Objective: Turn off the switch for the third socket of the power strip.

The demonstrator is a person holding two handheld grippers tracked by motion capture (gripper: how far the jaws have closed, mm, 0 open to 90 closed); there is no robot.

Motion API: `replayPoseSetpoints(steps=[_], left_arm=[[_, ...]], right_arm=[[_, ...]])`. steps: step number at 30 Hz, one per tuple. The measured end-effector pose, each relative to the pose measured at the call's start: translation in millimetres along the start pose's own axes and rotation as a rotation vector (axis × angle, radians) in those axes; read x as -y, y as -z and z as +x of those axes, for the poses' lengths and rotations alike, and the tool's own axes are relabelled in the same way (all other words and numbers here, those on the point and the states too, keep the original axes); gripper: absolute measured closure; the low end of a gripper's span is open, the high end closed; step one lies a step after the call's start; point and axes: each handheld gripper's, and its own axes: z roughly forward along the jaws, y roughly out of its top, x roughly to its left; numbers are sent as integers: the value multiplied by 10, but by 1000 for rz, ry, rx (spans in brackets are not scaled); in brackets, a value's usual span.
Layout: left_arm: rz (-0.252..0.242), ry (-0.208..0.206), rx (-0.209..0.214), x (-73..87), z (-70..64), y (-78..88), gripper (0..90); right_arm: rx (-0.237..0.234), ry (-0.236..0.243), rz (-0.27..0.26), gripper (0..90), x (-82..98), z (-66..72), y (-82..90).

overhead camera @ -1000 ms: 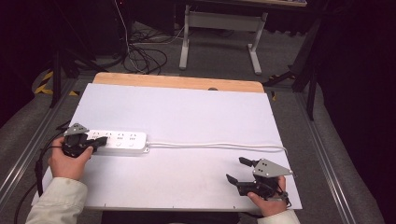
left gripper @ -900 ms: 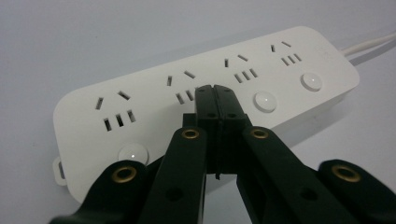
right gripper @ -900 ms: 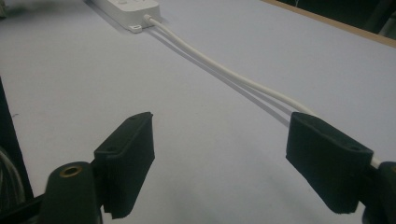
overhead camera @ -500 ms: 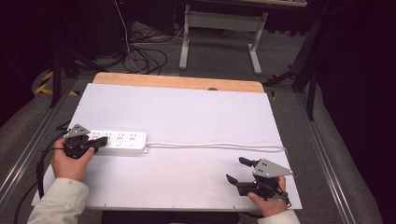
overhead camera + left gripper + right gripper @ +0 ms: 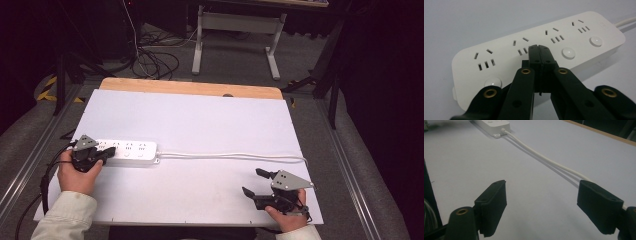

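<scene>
With its jaws pressed together, the left gripper (image 5: 539, 48) seems to be pushing a switch button on the white power strip (image 5: 564, 37), so the next move likely calls for lifting off, while the right gripper (image 5: 541, 205) waits spread apart near the cord (image 5: 544, 158).

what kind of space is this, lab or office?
Probably a lab or recording bay: a bare white table holding one power strip, loose cables on the floor, a metal stand behind, dark surroundings.
</scene>
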Motion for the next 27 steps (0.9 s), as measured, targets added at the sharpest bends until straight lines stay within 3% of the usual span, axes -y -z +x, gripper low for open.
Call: replayPoseSetpoints(steps=[3, 5, 10, 18, 27], left_arm=[[-4, 4, 3, 5, 1, -1, 899], [-16, -22, -31, 17, -9, -10, 899], [-30, -2, -17, 39, 11, -8, 899], [-20, -13, -29, 28, -7, -9, 900], [7, -66, -62, -3, -60, -14, 900]], right_arm=[[-1, 1, 0, 237, 1, 2, 0], [-1, 1, 0, 237, 1, 2, 1], [-3, 2, -1, 237, 0, 4, 2], [-3, 2, 1, 237, 2, 4, -3], [-2, 2, 5, 237, 1, 8, -6]])
